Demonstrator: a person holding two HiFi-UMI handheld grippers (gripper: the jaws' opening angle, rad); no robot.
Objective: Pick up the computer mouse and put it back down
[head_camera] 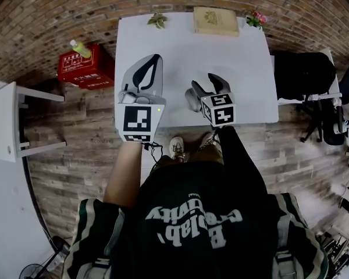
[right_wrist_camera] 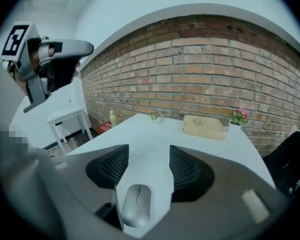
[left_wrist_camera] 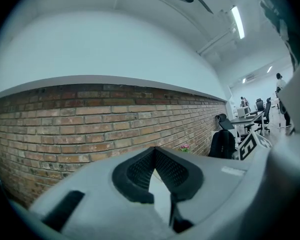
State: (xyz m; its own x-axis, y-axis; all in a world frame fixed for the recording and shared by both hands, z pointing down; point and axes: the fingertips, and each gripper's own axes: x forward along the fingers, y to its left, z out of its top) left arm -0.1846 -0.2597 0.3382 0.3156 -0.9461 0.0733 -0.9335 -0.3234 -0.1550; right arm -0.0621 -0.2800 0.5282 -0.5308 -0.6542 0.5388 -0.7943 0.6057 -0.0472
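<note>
1. Computer mouse [right_wrist_camera: 136, 204] lies on the white bench [right_wrist_camera: 155, 129] near its front edge, under the right hand-held gripper [right_wrist_camera: 149, 149], whose jaws are apart.
2. Left hand-held gripper [left_wrist_camera: 155, 151]: jaws together, empty.
3. Risk: an off-centre pinch could skid the mouse off the edge.

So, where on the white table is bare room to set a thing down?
The wide middle of the table is bare, between the far row (plant, wooden box, flowers) and the mouse. So is the right side. Crowded: the far edge, and the near edge around the mouse, where the left tongs and right tongs hang.
</note>
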